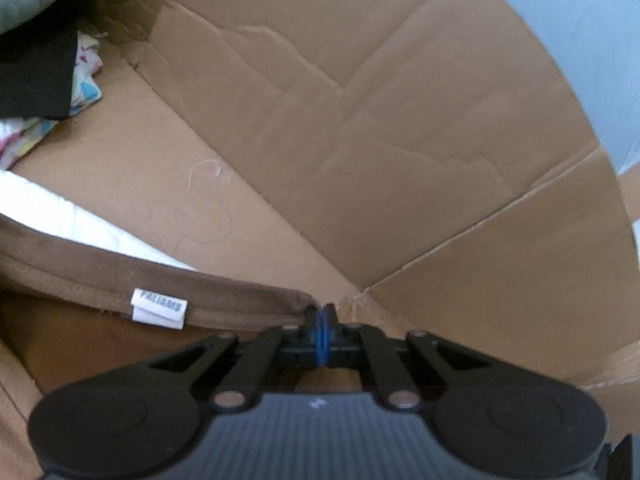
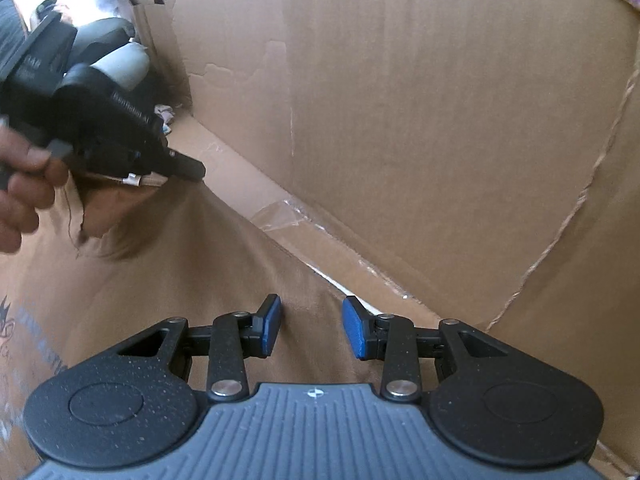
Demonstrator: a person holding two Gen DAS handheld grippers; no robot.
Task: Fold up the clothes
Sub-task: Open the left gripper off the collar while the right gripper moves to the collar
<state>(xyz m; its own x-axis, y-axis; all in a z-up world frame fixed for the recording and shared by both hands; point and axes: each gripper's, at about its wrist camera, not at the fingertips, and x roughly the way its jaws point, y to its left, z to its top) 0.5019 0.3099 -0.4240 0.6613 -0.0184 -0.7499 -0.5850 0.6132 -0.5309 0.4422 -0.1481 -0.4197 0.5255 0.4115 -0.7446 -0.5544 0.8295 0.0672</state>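
A brown T-shirt (image 2: 168,280) lies spread on the cardboard floor; faint print shows at its left edge. In the left wrist view its collar band (image 1: 224,292) carries a white label (image 1: 158,308) and runs up to my left gripper (image 1: 320,314), which is shut on the end of that band. From the right wrist view, a hand (image 2: 24,184) holds that left gripper (image 2: 192,170), and the cloth is pulled up into a peak at its tip. My right gripper (image 2: 312,330) hovers open low over the shirt's near-right part, blue pads (image 2: 270,326) apart, nothing pinched.
Tall cardboard walls (image 2: 400,120) close in the far and right sides, with clear tape along the floor seam (image 2: 280,212). A pile of other clothes, black (image 1: 36,76) and patterned (image 1: 86,76), lies at the far left. White sheeting (image 1: 60,216) shows beyond the collar.
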